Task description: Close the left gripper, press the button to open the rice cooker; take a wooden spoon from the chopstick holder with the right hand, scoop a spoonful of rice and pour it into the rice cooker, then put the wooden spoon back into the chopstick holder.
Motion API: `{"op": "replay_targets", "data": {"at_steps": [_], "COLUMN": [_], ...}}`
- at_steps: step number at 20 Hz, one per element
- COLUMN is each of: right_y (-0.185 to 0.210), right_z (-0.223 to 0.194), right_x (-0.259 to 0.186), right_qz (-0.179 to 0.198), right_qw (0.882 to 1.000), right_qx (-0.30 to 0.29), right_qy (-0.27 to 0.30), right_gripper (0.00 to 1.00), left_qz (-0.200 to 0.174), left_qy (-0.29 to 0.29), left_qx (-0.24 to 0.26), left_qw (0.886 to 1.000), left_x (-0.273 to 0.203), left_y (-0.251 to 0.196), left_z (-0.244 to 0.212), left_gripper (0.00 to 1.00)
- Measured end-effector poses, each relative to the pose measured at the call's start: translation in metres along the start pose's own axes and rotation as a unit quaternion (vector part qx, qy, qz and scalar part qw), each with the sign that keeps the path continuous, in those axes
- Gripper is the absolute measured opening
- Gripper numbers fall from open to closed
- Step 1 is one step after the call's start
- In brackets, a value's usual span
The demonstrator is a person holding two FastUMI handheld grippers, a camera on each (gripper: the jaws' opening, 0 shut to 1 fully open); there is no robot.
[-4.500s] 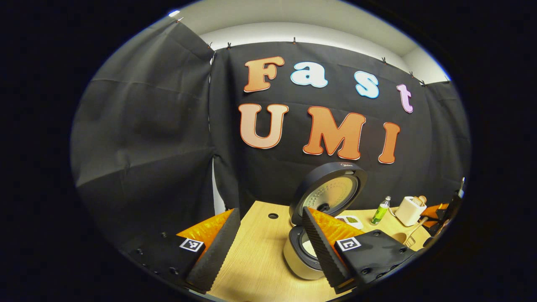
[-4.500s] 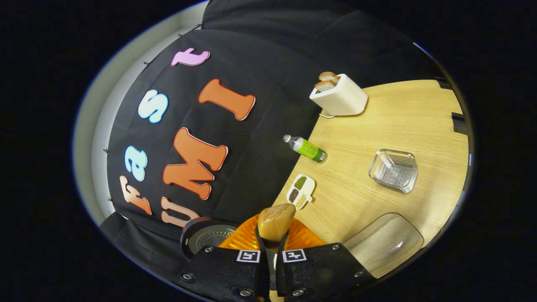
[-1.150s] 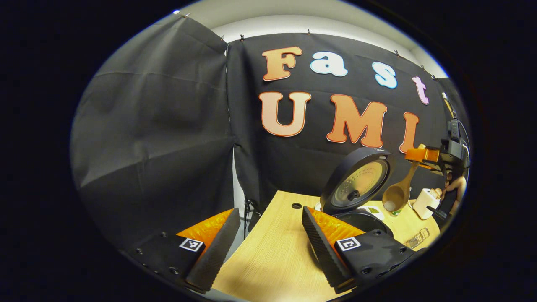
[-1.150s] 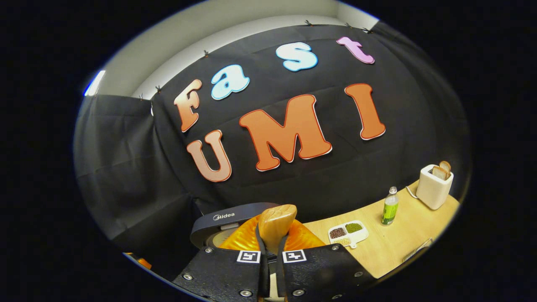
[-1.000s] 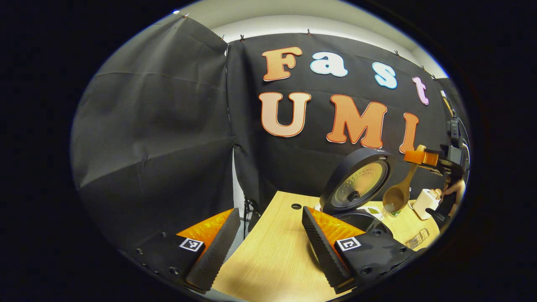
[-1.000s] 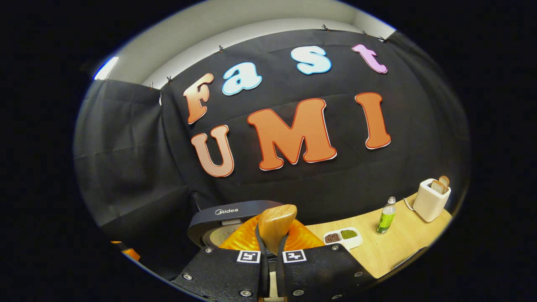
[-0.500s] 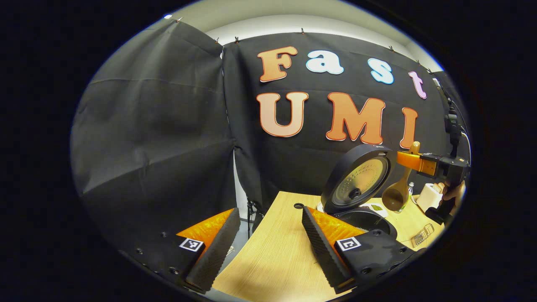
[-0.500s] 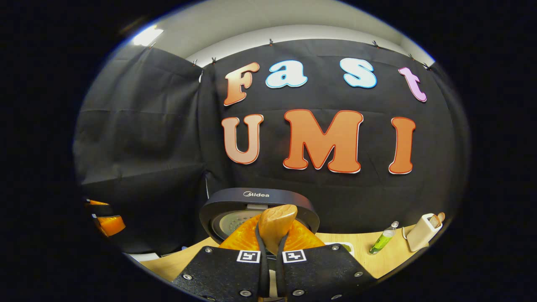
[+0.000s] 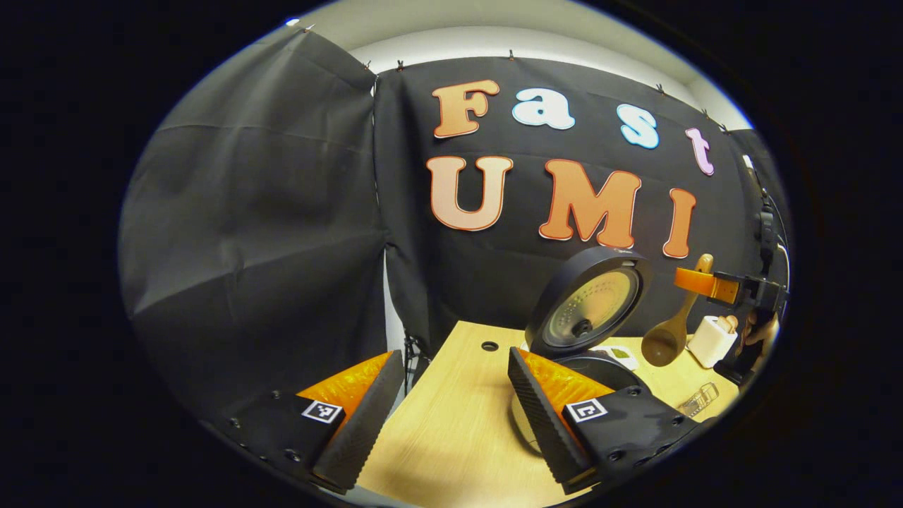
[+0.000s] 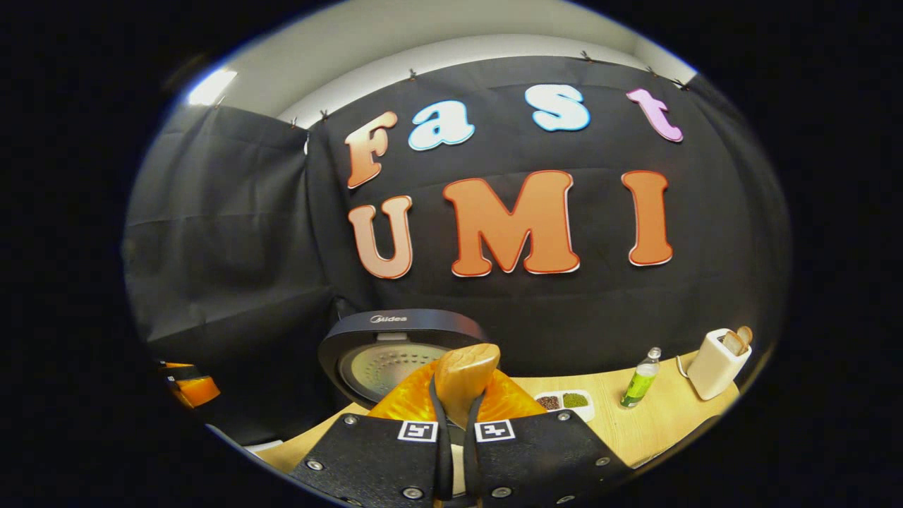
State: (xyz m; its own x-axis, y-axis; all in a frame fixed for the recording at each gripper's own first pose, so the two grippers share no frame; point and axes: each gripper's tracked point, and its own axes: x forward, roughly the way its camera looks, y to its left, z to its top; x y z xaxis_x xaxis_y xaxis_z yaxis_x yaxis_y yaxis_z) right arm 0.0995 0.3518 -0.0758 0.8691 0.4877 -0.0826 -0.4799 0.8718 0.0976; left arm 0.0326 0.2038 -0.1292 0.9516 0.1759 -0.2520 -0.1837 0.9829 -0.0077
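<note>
In the left gripper view, the rice cooker stands on the table with its round lid raised. My left gripper is open and holds nothing, its right finger in front of the cooker's pot. To the right of the lid, my right gripper holds the wooden spoon by the handle, bowl hanging low. In the right gripper view, my right gripper is shut on the spoon's handle end, with the cooker lid just behind it. The spoon's bowl is hidden there.
A white toaster with bread, a green bottle and a small divided dish stand along the back right of the wooden table. A clear slotted holder lies at the table's right. My left gripper shows far left.
A second ago rice fell from the tilted spoon into the cooker. Since then the right gripper has levelled out and shifted slightly right. The left gripper stays open, barely moved.
</note>
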Motion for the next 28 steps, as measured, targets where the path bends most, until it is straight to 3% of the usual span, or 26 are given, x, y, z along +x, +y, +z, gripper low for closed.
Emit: {"op": "replay_targets", "data": {"at_steps": [7,16,21,28], "right_y": [-0.11,-0.256,-0.289,-0.325], "right_z": [0.011,-0.016,-0.053,-0.128], "right_x": [-0.055,-0.129,-0.143,-0.13], "right_qz": [-0.09,-0.219,-0.242,-0.26], "right_qw": [0.995,0.971,0.962,0.949], "right_qx": [0.044,0.089,0.124,0.174], "right_qy": [-0.021,-0.025,-0.013,0.03], "right_gripper": [0.05,0.05,0.05,0.05], "left_qz": [-0.025,-0.039,-0.032,-0.016], "left_qy": [0.001,-0.007,-0.008,-0.005], "left_qx": [0.016,0.021,0.036,0.043], "left_qw": [1.0,0.999,0.999,0.999], "left_x": [0.003,0.002,0.001,-0.01], "left_y": [-0.028,-0.062,-0.074,-0.077], "left_z": [0.0,0.006,0.008,0.008], "left_gripper": [0.99,0.97,0.97,0.99]}}
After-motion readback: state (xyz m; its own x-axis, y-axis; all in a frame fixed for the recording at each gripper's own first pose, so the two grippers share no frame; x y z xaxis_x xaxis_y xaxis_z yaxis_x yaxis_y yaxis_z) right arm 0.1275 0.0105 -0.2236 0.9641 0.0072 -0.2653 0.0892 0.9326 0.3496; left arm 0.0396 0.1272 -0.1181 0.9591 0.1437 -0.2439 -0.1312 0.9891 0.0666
